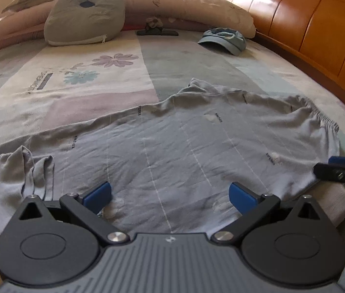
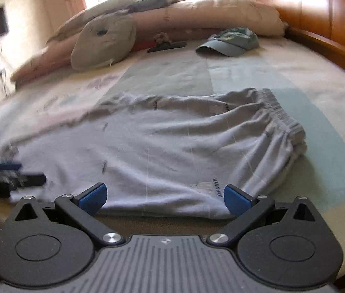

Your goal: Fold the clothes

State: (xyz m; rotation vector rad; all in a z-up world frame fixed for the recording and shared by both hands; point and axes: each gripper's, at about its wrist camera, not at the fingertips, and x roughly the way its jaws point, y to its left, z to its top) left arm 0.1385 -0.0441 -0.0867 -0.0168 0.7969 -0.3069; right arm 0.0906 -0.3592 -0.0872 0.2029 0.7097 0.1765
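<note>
Lay flat on the bed [image 1: 87, 78]: grey trousers [image 1: 172, 141]. Hovered at the trousers' near edge, jaws apart: left gripper [image 1: 170, 195], right gripper [image 2: 165, 199].

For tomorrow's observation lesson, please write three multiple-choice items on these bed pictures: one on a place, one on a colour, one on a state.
1. Where does the cap lie?
A. on the trousers
B. near the headboard
C. on the floor

2. What colour are the gripper pads?
A. red
B. green
C. blue

3. How are the left gripper and right gripper?
A. both open
B. both shut
C. one shut

Answers: B, it sits on the sheet by the wooden board; C, blue pads show; A, jaws stand wide above the grey trousers.
</note>
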